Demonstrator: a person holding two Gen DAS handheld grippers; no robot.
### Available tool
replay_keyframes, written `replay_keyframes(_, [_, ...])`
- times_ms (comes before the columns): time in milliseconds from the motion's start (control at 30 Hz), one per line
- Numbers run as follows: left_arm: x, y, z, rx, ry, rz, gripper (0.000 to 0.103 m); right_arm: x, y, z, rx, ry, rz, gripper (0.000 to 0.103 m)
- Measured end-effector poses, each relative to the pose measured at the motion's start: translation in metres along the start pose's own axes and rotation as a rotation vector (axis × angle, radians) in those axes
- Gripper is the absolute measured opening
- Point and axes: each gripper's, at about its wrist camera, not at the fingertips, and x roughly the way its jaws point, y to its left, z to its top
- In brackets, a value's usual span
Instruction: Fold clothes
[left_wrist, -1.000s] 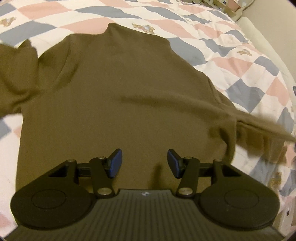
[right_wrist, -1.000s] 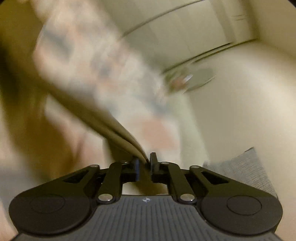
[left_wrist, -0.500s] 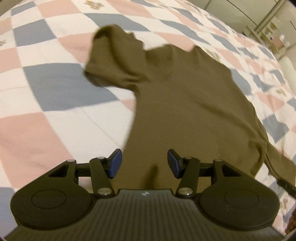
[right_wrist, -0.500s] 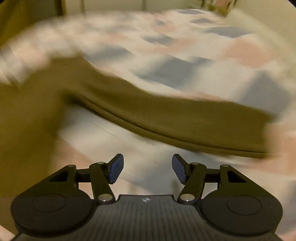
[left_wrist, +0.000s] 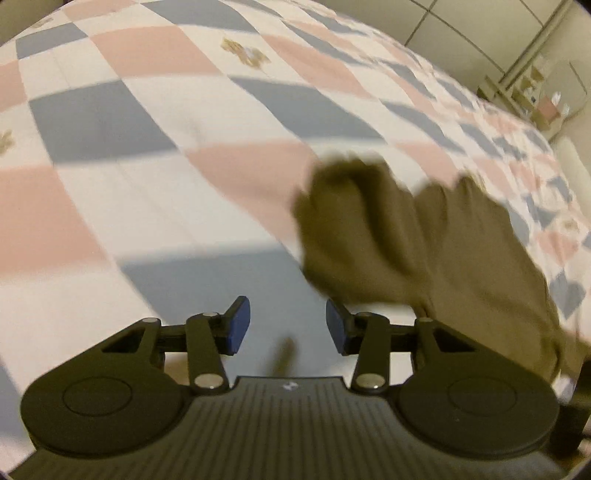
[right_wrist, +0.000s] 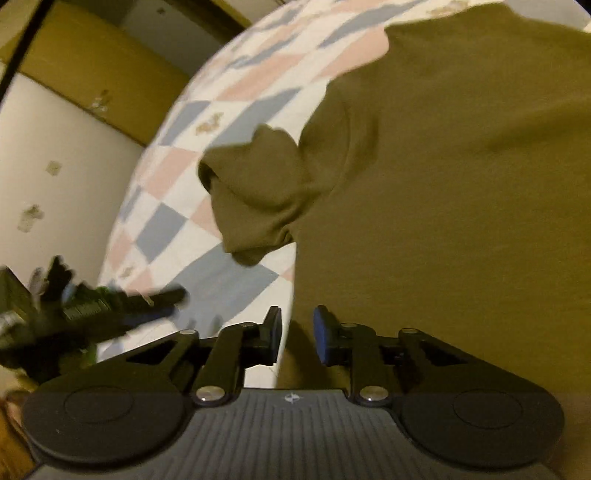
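Left gripper (left_wrist: 287, 325): matte black body; ribbed dark-grey centre plate with a small white logo at its front edge; two round black housings either side, each with a shallow circular recess; black linkage arms on silver pivot screws, two large near the plate, smaller ones further out; triangular cut-outs in the outer links; blue pads (left_wrist: 238, 325) on the inner finger faces. Right gripper (right_wrist: 297, 334): same build, same logo, same silver screws; pads (right_wrist: 320, 336) also blue. Thin black cable runs across the top-left corner of the right wrist view.
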Motion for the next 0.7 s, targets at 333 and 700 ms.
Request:
replay_keyframes(333, [0.094, 0.025, 0.089, 0.056, 0.091, -0.161, 0.039, -0.001, -0.032, 0.032, 0.114, -0.158, -0.226, 0.029])
replay_keyframes(700, [0.160, -0.023, 0.120, 0.100, 0.190, -0.408, 0.045, 0.020, -0.053, 0.051, 0.111, -0.142, -0.253, 0.046])
